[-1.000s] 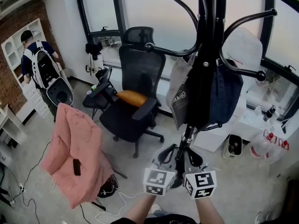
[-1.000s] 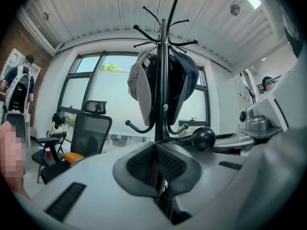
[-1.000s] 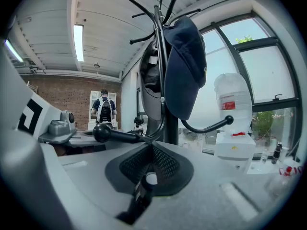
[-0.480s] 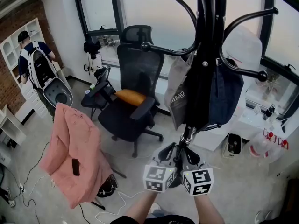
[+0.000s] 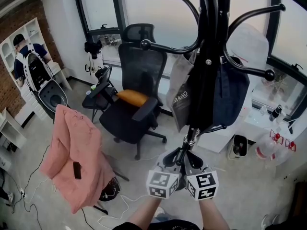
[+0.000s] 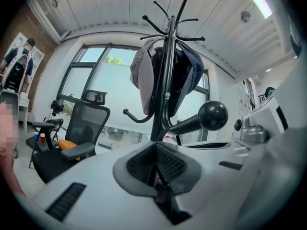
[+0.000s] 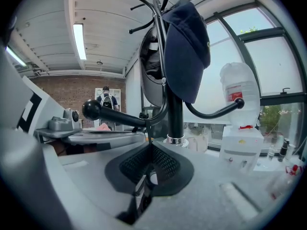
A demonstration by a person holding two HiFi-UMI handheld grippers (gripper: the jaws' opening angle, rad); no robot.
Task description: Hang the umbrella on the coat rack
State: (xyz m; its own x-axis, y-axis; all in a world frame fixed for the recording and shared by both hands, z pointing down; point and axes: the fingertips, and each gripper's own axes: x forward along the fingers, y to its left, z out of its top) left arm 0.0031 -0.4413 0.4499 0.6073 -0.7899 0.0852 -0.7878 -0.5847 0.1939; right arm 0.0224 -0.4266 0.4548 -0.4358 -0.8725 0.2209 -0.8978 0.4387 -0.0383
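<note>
Black coat rack [image 5: 211,23] fills the middle of the head view, pole upright, its topmost arms cut off by the upper edge. Behind it stands a black mesh office chair [image 5: 139,80] with an orange cushion on the seat. Over to the left, a pink coat [image 5: 76,152] is draped on another chair. On the rack hang a grey tote bag [image 5: 184,92] and a navy bag [image 5: 233,95], one each side of the pole, and the dark mass between them merges with it.

Down low, both grippers sit side by side, level, noses right at the pole. Right gripper [image 7: 149,145]: fingers pressed together, clamped on a thin black cord [image 7: 148,133]. Left gripper [image 6: 156,145]: fingers together too, the same kind of thin black line pinched between the pads.

From the fingers the cord climbs to the root of a ball-tipped hook [image 6: 192,122], which juts back toward the person between the two grippers, ball end raised.

That cord, apparently the umbrella's loop, is all of the umbrella that shows — it sits at the low hook, close against the pole. No view sets the umbrella's body apart from the black pole and the grippers' own bulk, so which way its long axis points I cannot tell
</note>
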